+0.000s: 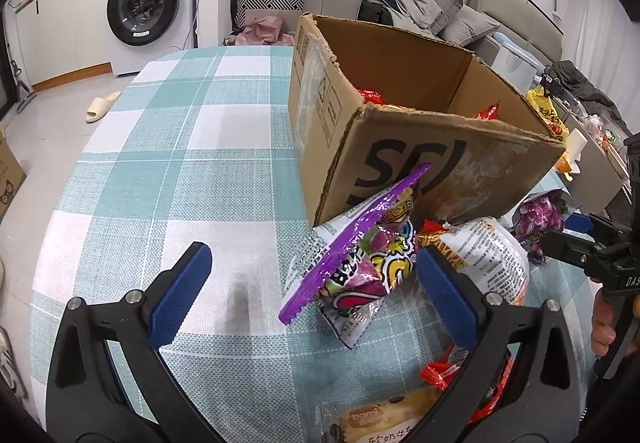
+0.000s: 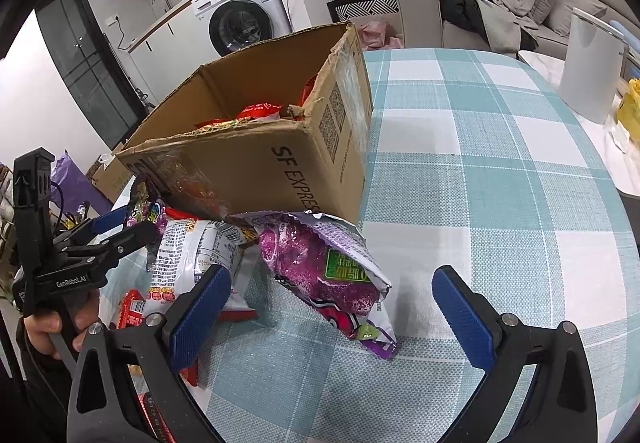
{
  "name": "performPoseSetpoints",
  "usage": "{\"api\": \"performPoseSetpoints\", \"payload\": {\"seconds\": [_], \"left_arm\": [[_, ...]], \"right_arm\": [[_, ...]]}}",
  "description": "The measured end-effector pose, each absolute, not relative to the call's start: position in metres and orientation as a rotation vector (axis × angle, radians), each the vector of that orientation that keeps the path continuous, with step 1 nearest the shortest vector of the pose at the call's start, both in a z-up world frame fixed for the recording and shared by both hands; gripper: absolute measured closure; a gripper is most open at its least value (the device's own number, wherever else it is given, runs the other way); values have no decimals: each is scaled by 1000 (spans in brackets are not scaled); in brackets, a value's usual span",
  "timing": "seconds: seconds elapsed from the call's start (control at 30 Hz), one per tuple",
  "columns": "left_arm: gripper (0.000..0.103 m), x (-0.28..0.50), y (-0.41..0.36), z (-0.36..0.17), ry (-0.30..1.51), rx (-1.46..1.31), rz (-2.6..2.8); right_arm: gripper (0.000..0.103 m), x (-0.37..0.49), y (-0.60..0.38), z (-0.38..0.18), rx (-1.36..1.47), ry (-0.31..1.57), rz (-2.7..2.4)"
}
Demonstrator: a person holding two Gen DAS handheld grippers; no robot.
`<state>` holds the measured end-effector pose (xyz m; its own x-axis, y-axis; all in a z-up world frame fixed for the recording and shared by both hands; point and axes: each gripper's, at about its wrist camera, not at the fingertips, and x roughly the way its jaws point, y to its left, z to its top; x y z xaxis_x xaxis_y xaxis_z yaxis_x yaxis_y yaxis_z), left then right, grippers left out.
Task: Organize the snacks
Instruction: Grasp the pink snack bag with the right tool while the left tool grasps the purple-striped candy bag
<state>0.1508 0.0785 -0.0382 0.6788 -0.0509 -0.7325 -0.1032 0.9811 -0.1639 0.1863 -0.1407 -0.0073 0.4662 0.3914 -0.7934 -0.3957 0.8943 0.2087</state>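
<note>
SF Express cardboard box has red snack packets inside; left gripper and right gripper both hover wide open over the packets on the table.

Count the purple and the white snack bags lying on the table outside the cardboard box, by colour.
Purple bags: 2
White bag: 1
Total: 3

The brown cardboard box stands open-topped on the teal-and-white checked tablecloth, snack bags crowded against its near wall. Bare cloth lies open to its left and, in the right wrist view, to its right.
</note>
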Motion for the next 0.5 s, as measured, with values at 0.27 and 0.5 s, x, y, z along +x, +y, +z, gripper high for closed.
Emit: {"api": "performPoseSetpoints", "payload": {"seconds": [0.27, 0.5], "left_arm": [[1, 152, 76, -41, 830, -197, 18], [18, 154, 74, -44, 834, -221, -38]], "right_arm": [[1, 185, -140, -10, 7, 979, 474], [18, 185, -135, -12, -8, 984, 477]]}}
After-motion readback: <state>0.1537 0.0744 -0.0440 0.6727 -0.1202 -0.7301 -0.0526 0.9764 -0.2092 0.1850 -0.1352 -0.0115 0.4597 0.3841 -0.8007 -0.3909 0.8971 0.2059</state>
